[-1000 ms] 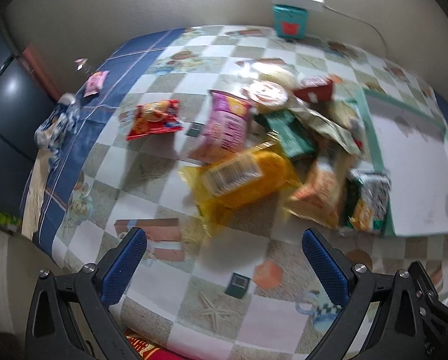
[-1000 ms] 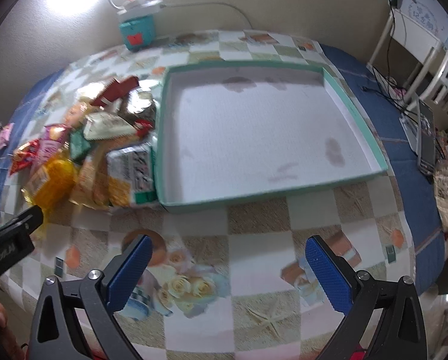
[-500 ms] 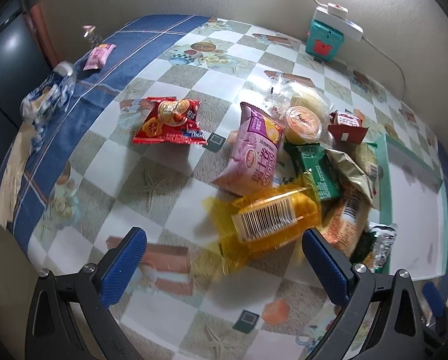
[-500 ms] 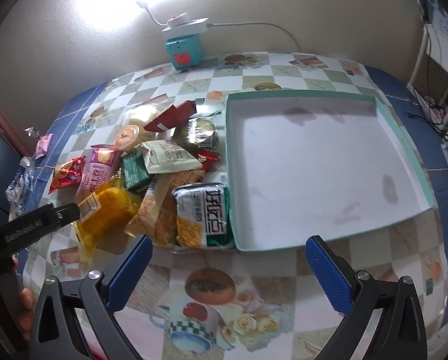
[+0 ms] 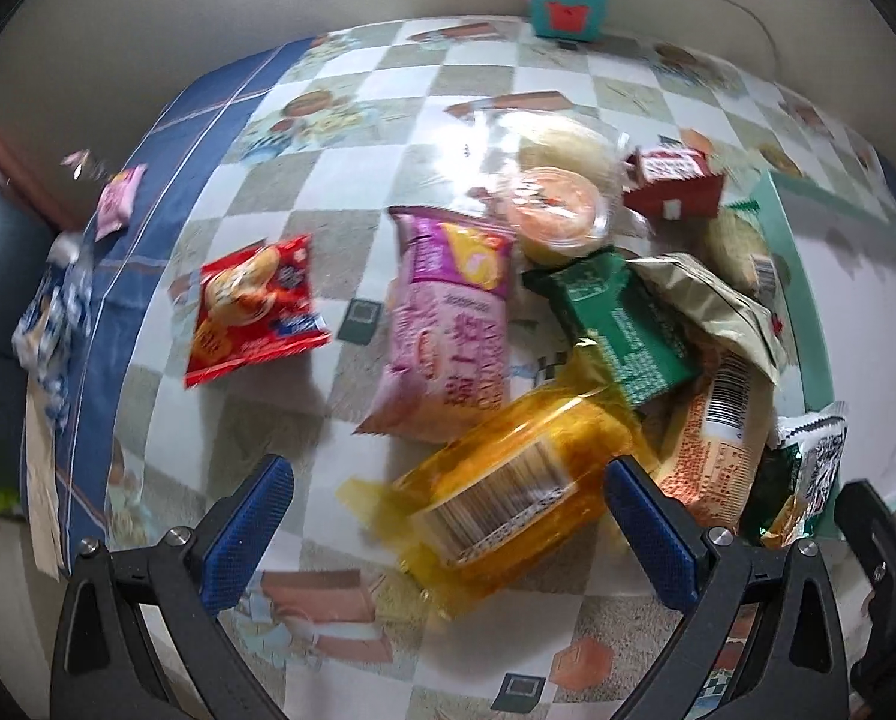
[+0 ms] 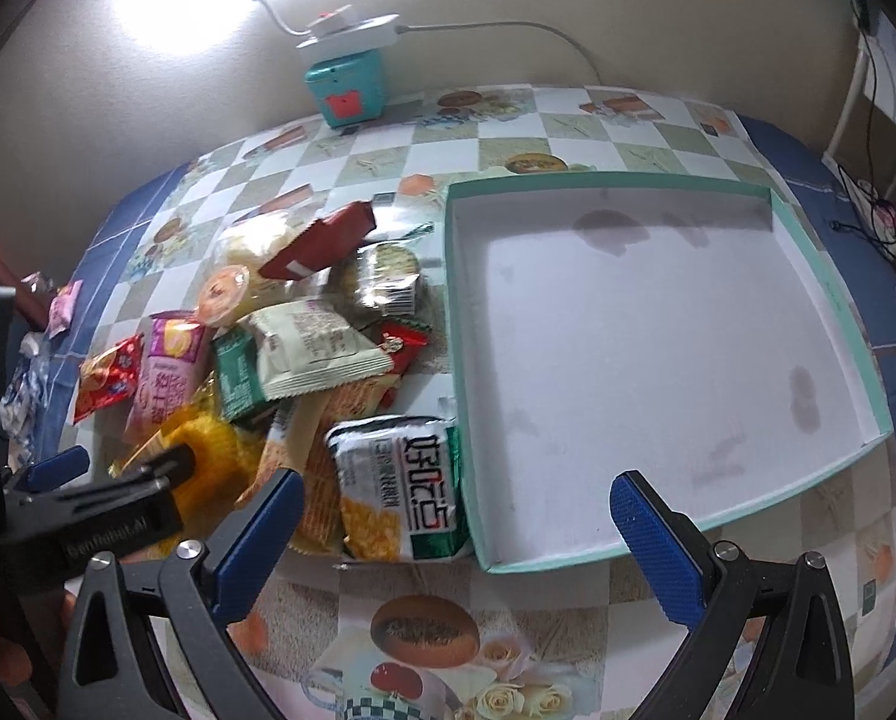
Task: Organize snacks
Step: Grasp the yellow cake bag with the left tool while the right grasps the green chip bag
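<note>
Left wrist view: the left tongs (image 5: 445, 516) are spread wide, their blue pads on either side of a yellow packet (image 5: 508, 492) with a barcode label, which lies blurred on the desk (image 5: 256, 372) under a checked, picture-printed cloth. The pads do not touch the packet. Just behind it lies a pink snack bag (image 5: 448, 330), and well to its left a red snack packet (image 5: 253, 309) sits alone. To the right of the pink bag are a green packet (image 5: 625, 324), a beige foil packet (image 5: 712, 306) lying over it, an orange-lidded cup (image 5: 559, 213) and a dark red packet (image 5: 676, 189). An orange packet (image 5: 718, 450) with a barcode lies at the right pad. A small pink sachet (image 5: 118, 201) lies on the cloth's blue border, far left. A teal box (image 5: 565, 0) stands at the wall.

Right wrist view: the right tongs (image 6: 451, 531) are also wide apart and grip nothing, hanging over the near edge of an empty teal-rimmed tray (image 6: 820, 276) with a white floor. The snack heap lies against the tray's left wall; nearest is a green-and-white packet (image 6: 403, 486) touching that wall, with a cream packet (image 6: 313, 351) behind it. The left tongs (image 6: 94, 510) show at the left edge, over the yellow packet (image 6: 208, 438).
</note>
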`<state>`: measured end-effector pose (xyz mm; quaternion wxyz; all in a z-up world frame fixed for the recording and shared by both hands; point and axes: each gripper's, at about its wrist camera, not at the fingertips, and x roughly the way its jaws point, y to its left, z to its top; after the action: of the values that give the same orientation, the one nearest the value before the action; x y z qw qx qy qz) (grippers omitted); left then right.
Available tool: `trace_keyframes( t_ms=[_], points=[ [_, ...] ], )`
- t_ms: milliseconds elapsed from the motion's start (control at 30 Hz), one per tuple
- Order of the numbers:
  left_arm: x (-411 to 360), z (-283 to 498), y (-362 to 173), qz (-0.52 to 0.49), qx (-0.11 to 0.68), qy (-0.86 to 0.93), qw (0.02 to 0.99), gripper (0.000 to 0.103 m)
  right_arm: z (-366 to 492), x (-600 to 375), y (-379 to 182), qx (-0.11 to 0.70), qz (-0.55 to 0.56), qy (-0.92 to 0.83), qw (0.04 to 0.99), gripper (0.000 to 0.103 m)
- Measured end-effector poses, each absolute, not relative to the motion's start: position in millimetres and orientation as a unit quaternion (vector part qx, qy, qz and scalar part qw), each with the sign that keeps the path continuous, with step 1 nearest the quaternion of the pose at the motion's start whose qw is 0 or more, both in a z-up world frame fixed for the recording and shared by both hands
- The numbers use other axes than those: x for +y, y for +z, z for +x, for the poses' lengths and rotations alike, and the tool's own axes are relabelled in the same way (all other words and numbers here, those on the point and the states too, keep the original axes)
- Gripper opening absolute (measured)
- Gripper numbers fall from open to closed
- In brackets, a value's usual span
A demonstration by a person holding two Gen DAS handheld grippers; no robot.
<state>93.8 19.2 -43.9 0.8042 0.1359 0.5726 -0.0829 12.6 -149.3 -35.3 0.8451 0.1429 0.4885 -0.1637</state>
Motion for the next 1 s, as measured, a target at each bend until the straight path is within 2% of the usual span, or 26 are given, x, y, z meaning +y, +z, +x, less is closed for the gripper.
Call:
trace_keyframes(
  t_ms=[167,267,433,633,900,1000],
  points=[
    [4.1,92.3,-46.8,0.155,0.571,-0.095,0.801,0.1,14.3,-162.1,-41.4,0.498,0.165,-0.174,0.834,0.103],
    [-0.6,89.2,-49.8,0.15,0.577,-0.114,0.795,0.084,14.5,-165.1,-42.0,0.501,0.176,-0.174,0.829,0.103],
    [0.4,83.8,-49.4,0.137,0.578,-0.118,0.795,0.07,14.2,-163.6,-35.8,0.493,0.177,-0.164,0.836,0.103],
    [29.6,90.5,-50.9,0.078,0.589,-0.08,0.8,0.069,16.4,-152.0,-28.7,0.477,0.161,-0.138,0.853,0.101],
    [75.5,100.2,-55.5,-0.006,0.601,-0.042,0.798,0.069,22.8,-141.3,-32.4,0.474,0.178,-0.088,0.858,0.084],
    [82.0,98.5,-56.4,-0.017,0.604,-0.046,0.796,0.069,25.4,-142.9,-38.6,0.48,0.197,-0.075,0.851,0.084]
  ],
)
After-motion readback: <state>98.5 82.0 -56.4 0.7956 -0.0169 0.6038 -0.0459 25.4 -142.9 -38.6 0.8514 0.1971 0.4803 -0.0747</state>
